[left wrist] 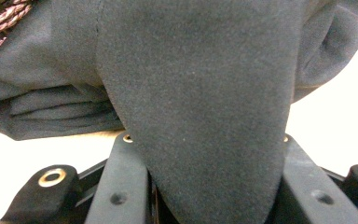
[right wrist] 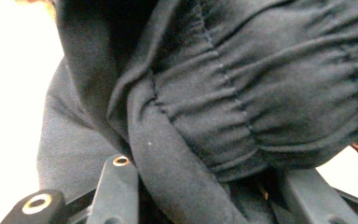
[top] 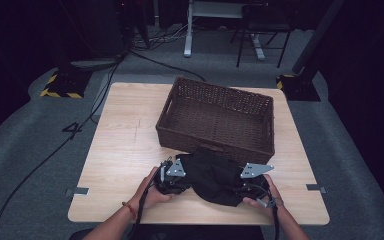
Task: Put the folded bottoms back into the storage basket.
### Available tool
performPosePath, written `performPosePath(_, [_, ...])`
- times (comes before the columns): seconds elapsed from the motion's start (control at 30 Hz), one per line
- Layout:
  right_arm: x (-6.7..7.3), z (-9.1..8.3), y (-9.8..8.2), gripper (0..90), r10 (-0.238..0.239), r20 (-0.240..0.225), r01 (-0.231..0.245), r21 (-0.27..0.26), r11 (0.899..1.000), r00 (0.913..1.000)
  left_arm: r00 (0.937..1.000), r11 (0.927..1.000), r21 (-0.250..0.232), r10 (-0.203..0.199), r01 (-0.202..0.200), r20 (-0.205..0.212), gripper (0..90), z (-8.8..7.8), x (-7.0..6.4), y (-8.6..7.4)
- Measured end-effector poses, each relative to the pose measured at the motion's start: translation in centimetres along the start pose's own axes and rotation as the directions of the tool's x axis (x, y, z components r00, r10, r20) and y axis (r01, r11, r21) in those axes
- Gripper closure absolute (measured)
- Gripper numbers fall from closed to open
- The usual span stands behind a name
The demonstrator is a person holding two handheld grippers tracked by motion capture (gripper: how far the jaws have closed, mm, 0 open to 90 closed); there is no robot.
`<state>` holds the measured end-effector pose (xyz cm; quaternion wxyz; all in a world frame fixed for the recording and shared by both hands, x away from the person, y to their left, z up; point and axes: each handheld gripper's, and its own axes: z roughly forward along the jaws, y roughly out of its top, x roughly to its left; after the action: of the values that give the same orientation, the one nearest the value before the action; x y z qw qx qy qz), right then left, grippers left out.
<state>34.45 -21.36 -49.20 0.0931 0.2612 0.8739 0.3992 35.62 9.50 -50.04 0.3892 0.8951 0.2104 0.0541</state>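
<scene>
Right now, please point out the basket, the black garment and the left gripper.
basket (top: 215,117): high view, woven floor.
black garment (top: 212,175): high view, middle of the bundle.
left gripper (top: 177,181): high view, at its jaws.

The table is seen from above and behind in the high view, facing forward and down. Both gripper views are pressed right up against the black cloth, shared by all three.

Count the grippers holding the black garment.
2. The left gripper grips the black garment at its left edge, the right gripper at its right edge, both near the wicker basket.
</scene>
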Motion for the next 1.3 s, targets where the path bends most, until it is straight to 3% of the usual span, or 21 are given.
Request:
performPosePath(0.1, [0.0,-0.1,0.1,60.8,-0.002,-0.005,0.002,0.000,1.000,1.0000,0.9999,0.9999,-0.009,-0.009,0.009,0.012,68.8,0.0,0.2,-0.1])
performPosePath(0.67, [1.2,-1.0,0.5,62.6,-0.058,0.029,0.059,-0.018,0.998,0.9979,0.9969,0.9974,-0.018,0.069,-0.069,-0.038,70.7,-0.9,-1.1,0.3])
performPosePath(1.0, [2.0,-1.9,1.3,62.9,-0.098,0.057,0.101,-0.041,0.994,0.9935,0.9954,0.9942,-0.069,0.079,-0.082,-0.054,70.8,-2.1,-1.7,0.8])
performPosePath(1.3, [2.2,-4.0,2.4,62.8,-0.100,0.077,0.105,-0.074,0.992,0.9920,0.9949,0.9883,-0.127,0.076,-0.084,-0.065,70.8,-3.0,-2.1,2.3])
